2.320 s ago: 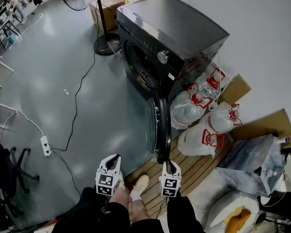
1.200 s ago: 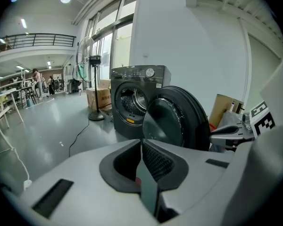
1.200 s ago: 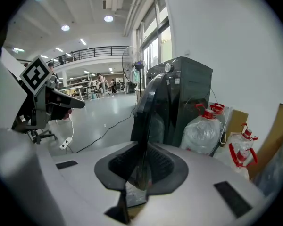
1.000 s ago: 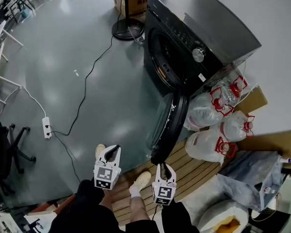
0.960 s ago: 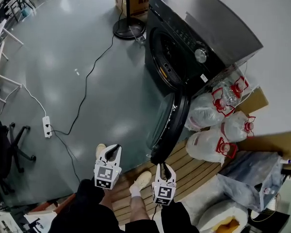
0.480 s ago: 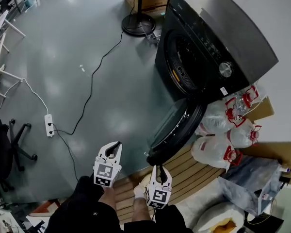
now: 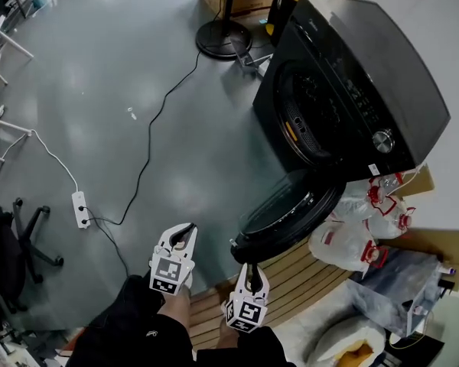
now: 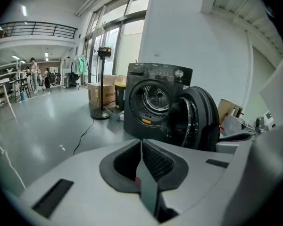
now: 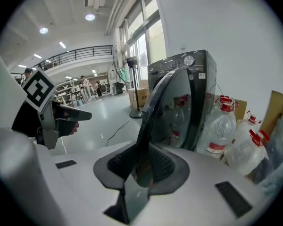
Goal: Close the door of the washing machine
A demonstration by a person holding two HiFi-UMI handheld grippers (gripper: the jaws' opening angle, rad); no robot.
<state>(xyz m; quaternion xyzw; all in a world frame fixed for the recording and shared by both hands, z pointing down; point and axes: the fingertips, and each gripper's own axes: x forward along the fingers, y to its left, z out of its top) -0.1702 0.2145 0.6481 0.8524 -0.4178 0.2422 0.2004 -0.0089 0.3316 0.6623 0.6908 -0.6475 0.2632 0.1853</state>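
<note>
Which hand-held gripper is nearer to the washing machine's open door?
Right. The right hand-held gripper is shut on the free edge of the door; the left hand-held gripper, shut and empty, hangs off to its left in the head view, not touching it.

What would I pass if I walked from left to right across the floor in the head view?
black office chair → white power strip → left gripper → open washing machine door → water jugs
</note>
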